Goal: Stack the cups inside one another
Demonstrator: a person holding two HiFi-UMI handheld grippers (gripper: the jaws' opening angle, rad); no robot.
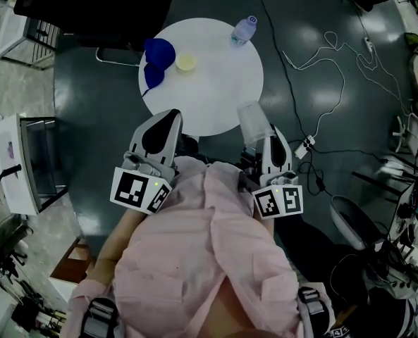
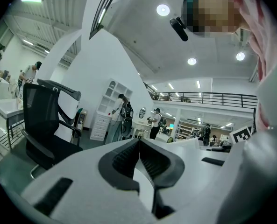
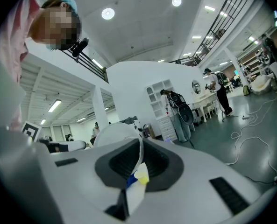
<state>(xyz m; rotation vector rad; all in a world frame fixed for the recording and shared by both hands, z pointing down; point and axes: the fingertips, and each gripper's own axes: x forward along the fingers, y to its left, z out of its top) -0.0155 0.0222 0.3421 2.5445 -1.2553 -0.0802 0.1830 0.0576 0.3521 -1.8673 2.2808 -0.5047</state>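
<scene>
Dark floor (image 1: 96, 118) lies under your round white table (image 1: 209, 97). Your left gripper (image 1: 165, 118) is squeezed closed with nothing in it. Your right gripper (image 1: 265, 141) pinches the clear cup (image 1: 254, 124) by its wall at the table's 4 o'clock edge. Farther off, blue cups (image 1: 158, 53) sit at 10 o'clock, with a yellow cup (image 1: 186, 63) just beside them.

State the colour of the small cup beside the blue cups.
Pale yellow cup; clearest in head view.

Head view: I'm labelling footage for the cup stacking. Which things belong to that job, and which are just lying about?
Job: translucent plastic cup clamped in the right gripper; blue plastic cups and small yellow cup on the round white table.
Lying about: clear plastic bottle with blue cap; black office chair; white power strip.
</scene>
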